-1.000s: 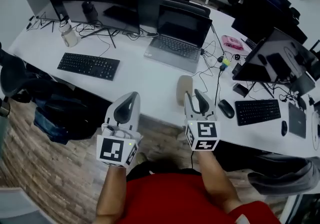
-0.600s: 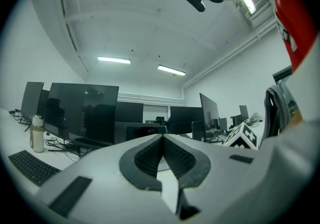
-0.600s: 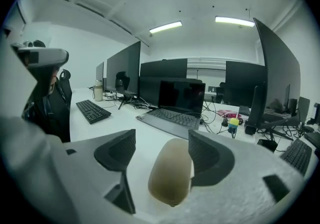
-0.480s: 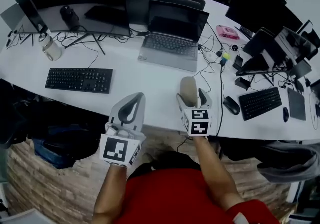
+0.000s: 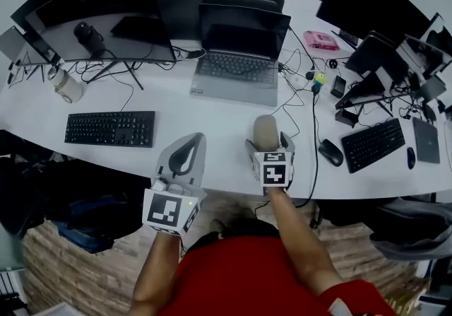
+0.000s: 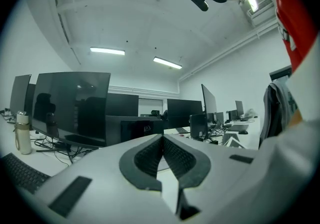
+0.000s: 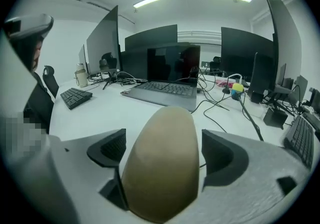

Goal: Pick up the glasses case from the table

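**Right gripper takes the glasses case at the table's front edge**

The right gripper [image 7: 162, 149] has its jaws spread to the width of the tan glasses case [image 7: 161, 165], and the dark pads [image 7: 114, 149] meet the case on both sides, so the case sits pinched between them with its rounded end reaching forward past the pads. In the head view this gripper [image 5: 268, 145] is at the front edge of the white table [image 5: 212, 120], right of the middle, and the glasses case [image 5: 265, 129] points from it toward the table's far edge.

The left gripper [image 6: 162, 138] has its jaws pressed together at the tips with nothing between them. It [image 5: 191, 141] is level with the table's front edge, left of the right gripper and well apart from the case.

Behind the case an open laptop [image 5: 236, 78] stands toward the far edge. A black keyboard [image 5: 109, 129] lies toward the left edge, and a black mouse [image 5: 330, 153] lies near the front edge, to the right of the case. Dark cables [image 5: 300, 106] run between the laptop and the mouse.
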A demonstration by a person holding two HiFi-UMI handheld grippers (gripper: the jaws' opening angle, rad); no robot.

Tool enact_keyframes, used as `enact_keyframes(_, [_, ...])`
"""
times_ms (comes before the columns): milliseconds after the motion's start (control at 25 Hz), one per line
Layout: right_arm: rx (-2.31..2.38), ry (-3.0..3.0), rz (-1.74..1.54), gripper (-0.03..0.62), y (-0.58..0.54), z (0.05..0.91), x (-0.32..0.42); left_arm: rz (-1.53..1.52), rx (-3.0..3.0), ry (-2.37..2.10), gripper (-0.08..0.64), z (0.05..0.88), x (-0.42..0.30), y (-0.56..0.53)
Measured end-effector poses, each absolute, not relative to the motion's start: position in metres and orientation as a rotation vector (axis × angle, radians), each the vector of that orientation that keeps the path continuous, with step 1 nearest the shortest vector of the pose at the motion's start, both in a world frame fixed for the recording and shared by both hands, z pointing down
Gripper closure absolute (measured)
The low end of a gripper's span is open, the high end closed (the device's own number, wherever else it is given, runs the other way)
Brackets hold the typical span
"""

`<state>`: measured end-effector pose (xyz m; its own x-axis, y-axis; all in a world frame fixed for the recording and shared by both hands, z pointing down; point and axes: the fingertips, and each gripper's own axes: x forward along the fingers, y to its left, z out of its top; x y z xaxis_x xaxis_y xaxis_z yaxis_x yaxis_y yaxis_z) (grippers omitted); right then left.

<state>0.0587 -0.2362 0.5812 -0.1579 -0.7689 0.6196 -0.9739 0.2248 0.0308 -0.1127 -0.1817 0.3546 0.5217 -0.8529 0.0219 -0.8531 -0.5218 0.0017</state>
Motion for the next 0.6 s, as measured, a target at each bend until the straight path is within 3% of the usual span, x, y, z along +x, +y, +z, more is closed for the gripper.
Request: enact_keyframes(600, [1.553, -2.019, 0.551, 0.179, -0.237, 0.577, 0.061, 0.087, 2.712, -1.524, 0.549, 0.367, -0.101, -0.186])
